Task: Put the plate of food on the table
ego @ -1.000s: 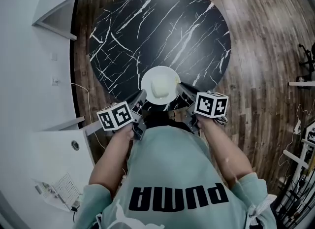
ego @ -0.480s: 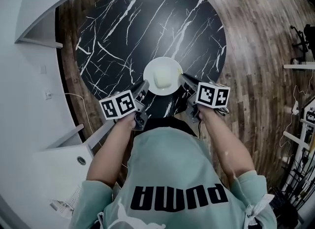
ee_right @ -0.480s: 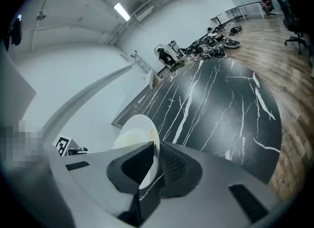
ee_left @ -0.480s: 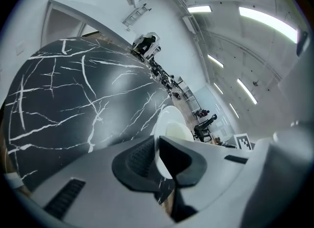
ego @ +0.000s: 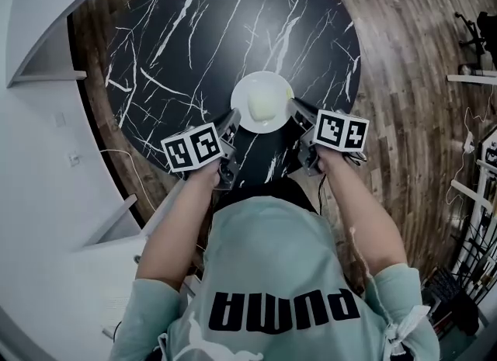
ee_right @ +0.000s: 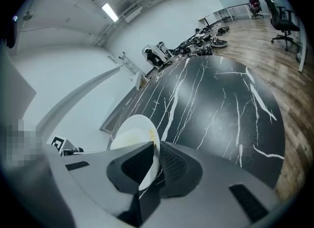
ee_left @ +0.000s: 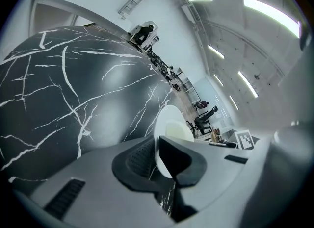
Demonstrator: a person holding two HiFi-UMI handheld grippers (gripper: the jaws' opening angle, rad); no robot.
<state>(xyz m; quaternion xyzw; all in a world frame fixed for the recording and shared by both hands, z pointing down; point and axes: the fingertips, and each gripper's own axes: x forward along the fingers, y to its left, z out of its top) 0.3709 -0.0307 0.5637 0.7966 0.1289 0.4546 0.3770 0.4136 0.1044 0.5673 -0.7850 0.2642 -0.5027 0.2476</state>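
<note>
A white plate (ego: pixel 264 102) with a pale yellowish lump of food (ego: pixel 264 103) is held level over the near part of the round black marble table (ego: pixel 194 33). My left gripper (ego: pixel 231 123) is shut on the plate's left rim, and my right gripper (ego: pixel 295 109) is shut on its right rim. In the left gripper view the plate (ee_left: pixel 169 124) stands edge-on between the jaws of the left gripper (ee_left: pixel 158 159). The right gripper view shows the plate (ee_right: pixel 131 136) pinched the same way in the right gripper (ee_right: pixel 156 162). Whether the plate touches the tabletop cannot be told.
The table (ee_right: pixel 221 99) has white veins and a wood floor (ego: pixel 404 80) around it. A white curved wall or counter (ego: pixel 39 119) runs along the left. Office chairs (ee_right: pixel 279 13) and equipment stand far off beyond the table. The person's green shirt (ego: pixel 272 274) fills the lower head view.
Both grippers have carried the plate forward, from the table's near edge further in over the tabletop. The grip on both rims is unchanged.
</note>
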